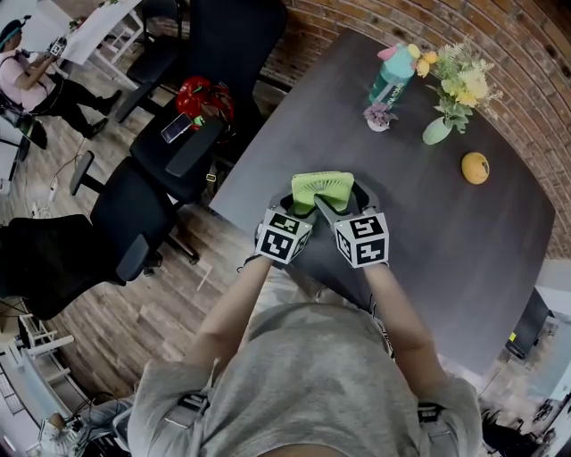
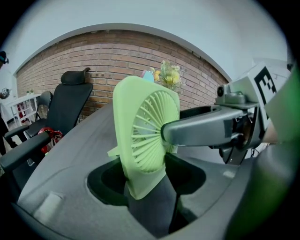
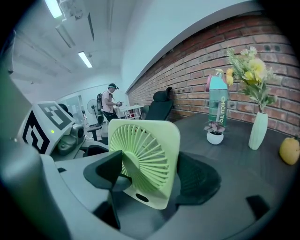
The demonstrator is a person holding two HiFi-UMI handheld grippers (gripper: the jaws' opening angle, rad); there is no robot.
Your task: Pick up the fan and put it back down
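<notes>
Grip first: my left gripper (image 1: pixel 299 203) and right gripper (image 1: pixel 343 201) are both clenched on the green fan (image 1: pixel 321 186), 1 at each side, equally near. The fan stands upright between them, long edge running left to right, over the table's (image 1: pixel 428 232) near edge. I judge the set-down lies straight below.

Brick wall (image 1: pixel 339 22) behind dark table (image 1: pixel 464 250); wood floor (image 1: pixel 116 357), black office chairs (image 1: pixel 125 214) left, strip lights (image 3: pixel 85 59) overhead.
</notes>
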